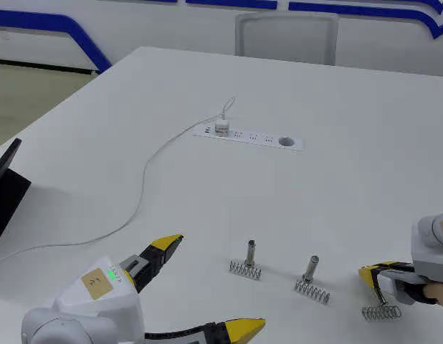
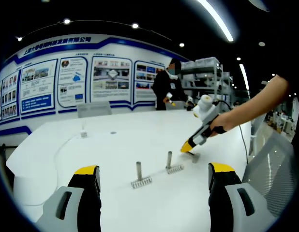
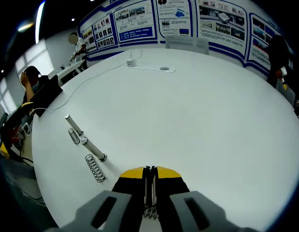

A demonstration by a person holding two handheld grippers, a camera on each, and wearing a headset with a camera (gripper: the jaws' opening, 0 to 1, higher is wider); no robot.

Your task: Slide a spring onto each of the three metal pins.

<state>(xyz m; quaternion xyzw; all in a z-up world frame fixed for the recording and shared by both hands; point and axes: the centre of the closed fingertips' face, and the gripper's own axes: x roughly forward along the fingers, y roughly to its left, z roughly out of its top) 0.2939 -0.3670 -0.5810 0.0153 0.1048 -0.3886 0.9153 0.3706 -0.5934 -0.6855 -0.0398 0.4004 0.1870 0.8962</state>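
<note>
On table (image 1: 315, 86) | two upright pins (image 1: 250, 252), coiled springs (image 1: 245, 269) beside | right tongs (image 3: 149, 170) clamp pin (image 3: 149, 191)

White table (image 1: 336, 86), grey chair (image 1: 286, 36), blue-striped wall (image 1: 49, 25).

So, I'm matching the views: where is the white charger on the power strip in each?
Head view: white charger, centre, upper half.
Left gripper view: charger, left, about mid-height.
Right gripper view: charger, near the top, left of centre.
Shared landmark: the grey chair beyond it.
</note>
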